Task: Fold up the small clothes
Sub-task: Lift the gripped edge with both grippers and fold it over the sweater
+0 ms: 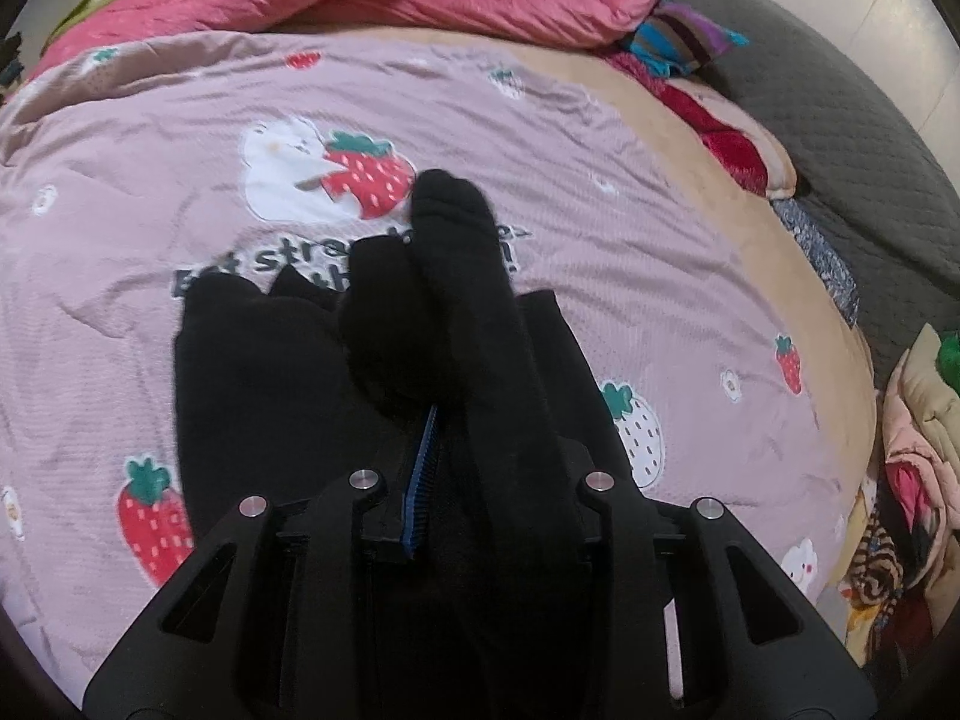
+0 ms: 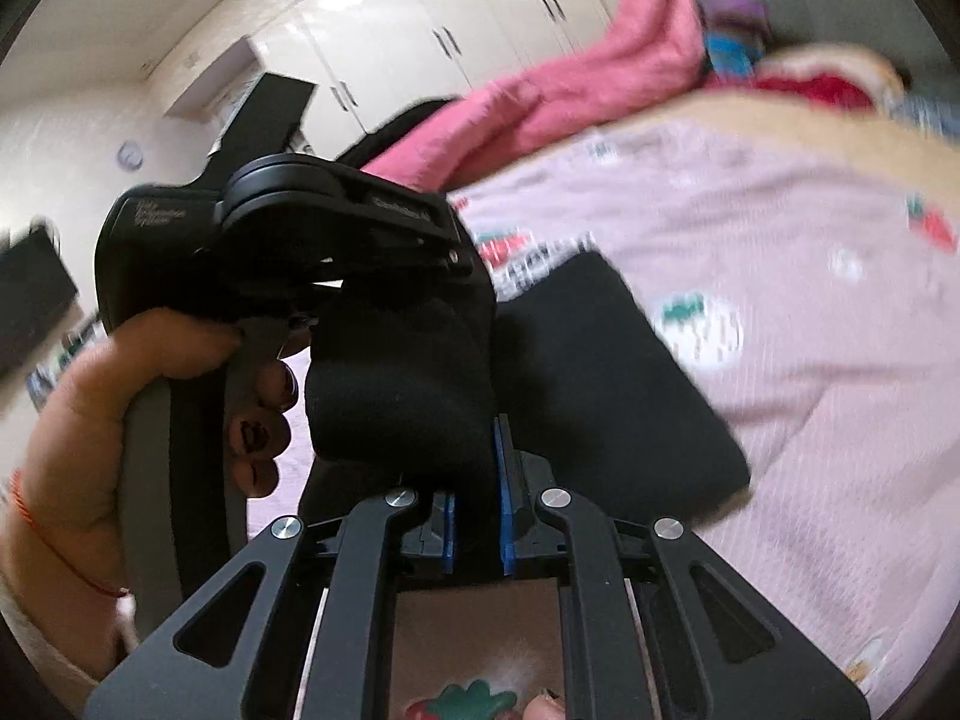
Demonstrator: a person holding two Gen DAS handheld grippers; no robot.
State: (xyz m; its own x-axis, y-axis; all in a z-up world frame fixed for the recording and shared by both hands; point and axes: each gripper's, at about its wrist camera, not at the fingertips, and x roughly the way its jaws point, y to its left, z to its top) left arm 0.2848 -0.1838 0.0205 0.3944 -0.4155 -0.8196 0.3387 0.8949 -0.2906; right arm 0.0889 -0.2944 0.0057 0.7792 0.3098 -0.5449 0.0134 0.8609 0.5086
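While the pink strawberry-print quilt (image 1: 600, 252) covered the bed, a flat black garment (image 2: 612, 372) lay on it beside the grippers. Above it hung a black sock (image 1: 444, 276), stretched between both tools. The left gripper (image 1: 444, 420) was clamped on one end of the sock. The right gripper (image 2: 477, 468) was clamped on the other end. A hand (image 2: 78, 420) held the left tool's handle.

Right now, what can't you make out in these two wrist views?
- Left wrist: left tool tips, buried under the black sock.
- Left wrist: where sock ends and the black garment begins; black on black.
- Right wrist: bedspread print, motion-blurred.
- Right wrist: right tool tips, covered by the sock.
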